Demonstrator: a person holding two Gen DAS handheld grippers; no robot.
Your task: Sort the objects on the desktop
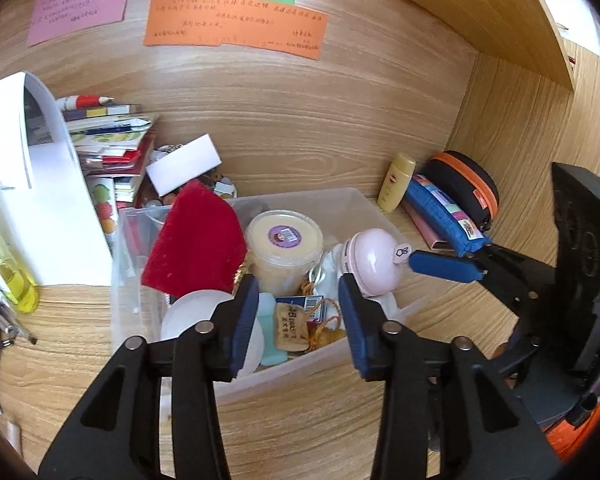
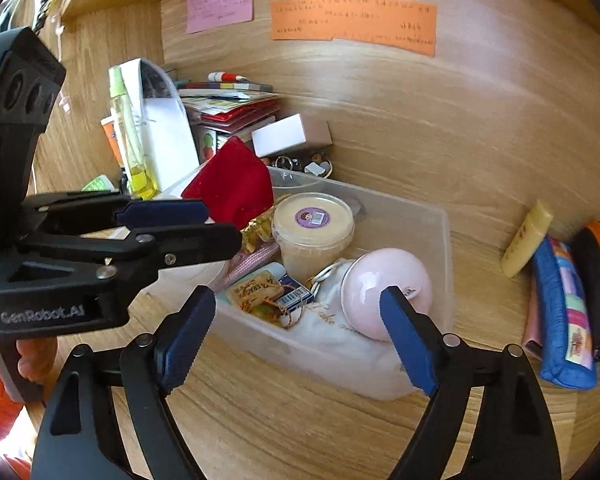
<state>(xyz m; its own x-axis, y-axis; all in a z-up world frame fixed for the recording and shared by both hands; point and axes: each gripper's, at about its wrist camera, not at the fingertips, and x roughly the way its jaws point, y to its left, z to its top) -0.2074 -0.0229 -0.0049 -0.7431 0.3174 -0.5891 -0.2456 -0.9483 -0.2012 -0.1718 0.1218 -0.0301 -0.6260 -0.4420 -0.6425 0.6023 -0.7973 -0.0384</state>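
A clear plastic bin (image 1: 352, 200) (image 2: 440, 240) sits on the wooden desk. It holds a red cloth pouch (image 1: 198, 240) (image 2: 232, 184), a lidded cream tub (image 1: 284, 236) (image 2: 312, 220), a pink round case (image 1: 374, 260) (image 2: 384, 280), a white cloth, a tag on gold cord (image 1: 290, 326) (image 2: 256, 290) and small items. My left gripper (image 1: 298, 320) is open above the bin's near side; it shows at left in the right wrist view (image 2: 204, 220). My right gripper (image 2: 296, 336) is open and empty at the bin's front; its finger (image 1: 444, 266) enters beside the pink case.
A stack of booklets, a white box (image 1: 184, 164) and folded paper (image 1: 48, 200) stand at back left. A yellow bottle (image 1: 396, 182) (image 2: 528, 236), blue pencil case (image 1: 444, 216) (image 2: 564, 312) and black-orange zip case (image 1: 468, 188) lie at right. Colored notes hang on the back wall.
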